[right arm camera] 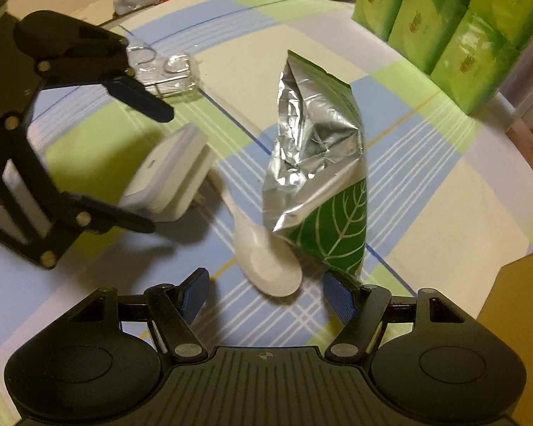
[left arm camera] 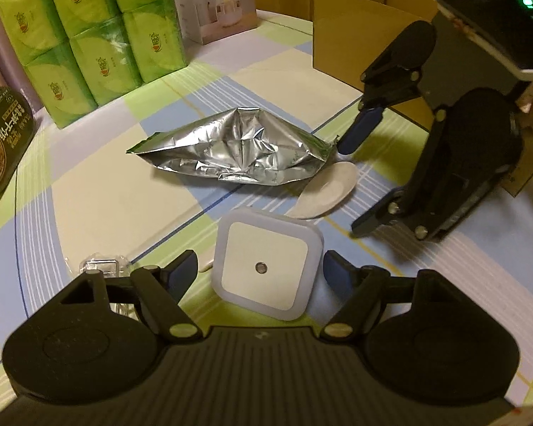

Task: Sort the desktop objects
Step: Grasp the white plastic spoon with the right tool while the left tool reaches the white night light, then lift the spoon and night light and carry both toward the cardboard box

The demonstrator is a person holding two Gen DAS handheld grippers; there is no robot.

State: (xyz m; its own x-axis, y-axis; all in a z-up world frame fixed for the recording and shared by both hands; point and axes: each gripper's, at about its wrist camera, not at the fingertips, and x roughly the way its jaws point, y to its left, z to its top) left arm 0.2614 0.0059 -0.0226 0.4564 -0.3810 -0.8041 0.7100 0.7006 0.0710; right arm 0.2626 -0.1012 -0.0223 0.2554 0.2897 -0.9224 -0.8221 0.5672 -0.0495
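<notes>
A white square night light (left arm camera: pixel 266 269) lies on the checked tablecloth between the fingers of my open left gripper (left arm camera: pixel 261 275); the pads do not touch it. It shows tilted in the right wrist view (right arm camera: pixel 170 184), between the left gripper's fingers (right arm camera: pixel 138 101). A crumpled silver foil bag (left arm camera: pixel 238 149) with a green leaf print (right arm camera: pixel 319 184) lies in the middle. A white plastic spoon (left arm camera: pixel 327 188) lies beside it. My right gripper (right arm camera: pixel 264 293) is open, over the spoon's bowl (right arm camera: pixel 266 266) and the bag's corner. It also shows in the left wrist view (left arm camera: pixel 359 181).
Green tissue packs (left arm camera: pixel 89 35) stand at the back left, also in the right wrist view (right arm camera: pixel 455 17). A white humidifier box (left arm camera: pixel 213 3) and an open cardboard box (left arm camera: pixel 366 35) stand behind. A noodle packet (left arm camera: pixel 0 142) lies at the left. A clear plastic case (right arm camera: pixel 167 74) lies near the left gripper.
</notes>
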